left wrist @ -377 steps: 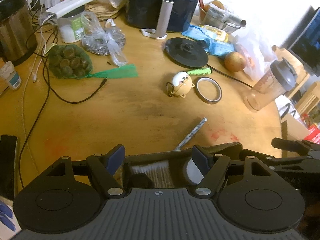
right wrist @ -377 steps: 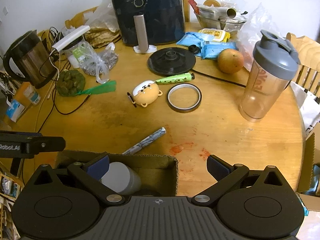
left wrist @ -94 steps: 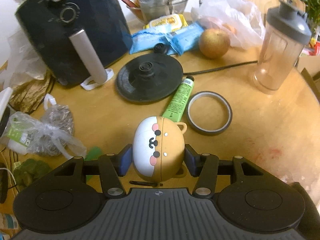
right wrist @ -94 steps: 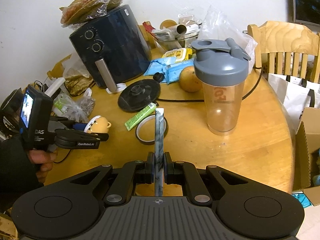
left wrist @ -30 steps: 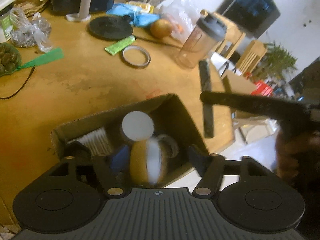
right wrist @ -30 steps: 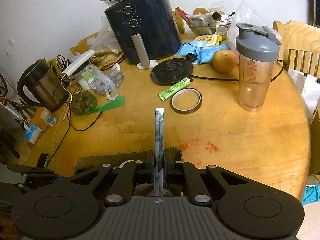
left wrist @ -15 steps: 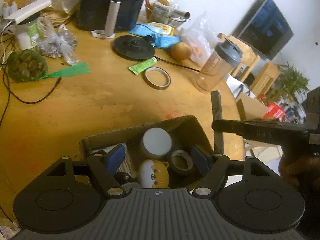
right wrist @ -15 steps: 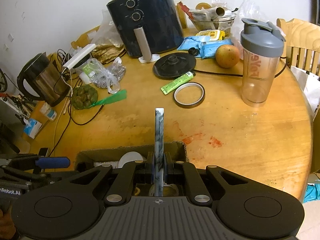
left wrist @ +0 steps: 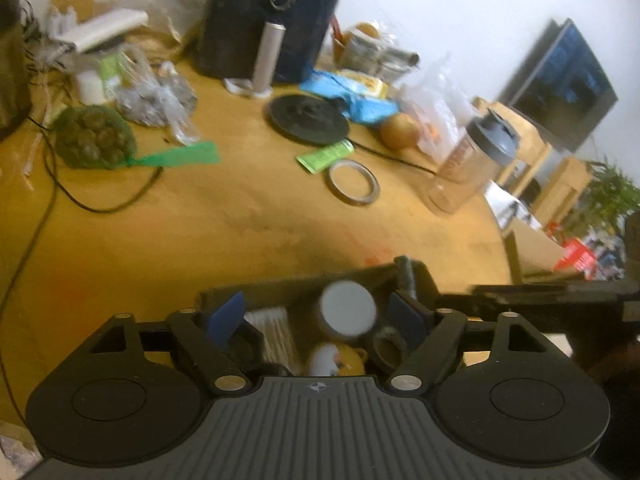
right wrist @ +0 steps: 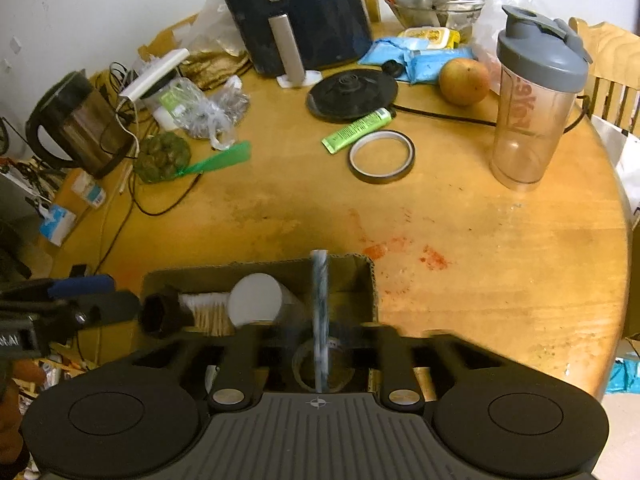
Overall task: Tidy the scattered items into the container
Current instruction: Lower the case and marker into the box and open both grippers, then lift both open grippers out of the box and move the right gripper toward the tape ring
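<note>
The cardboard box (right wrist: 362, 276) stands at the near edge of the round wooden table (right wrist: 480, 240). The right gripper (right wrist: 320, 344) is just above the box, and its jaws have just been opening; they are now wide apart and press on nothing. Between them is the marbled pen (right wrist: 319, 308), blurred. Its long axis runs almost straight away from the camera, its far end pointing toward the back wall of the box and its near end low inside, over a roll of tape (right wrist: 316, 368).

The left gripper (left wrist: 316, 318) is also open over the box and holds nothing. Below it, inside the box, lie the white-capped bottle (left wrist: 347, 307) and the round animal-face case (left wrist: 338, 360). The green tube (right wrist: 356, 130) and the tape ring (right wrist: 381, 156) lie on the table, well apart from the box.
</note>
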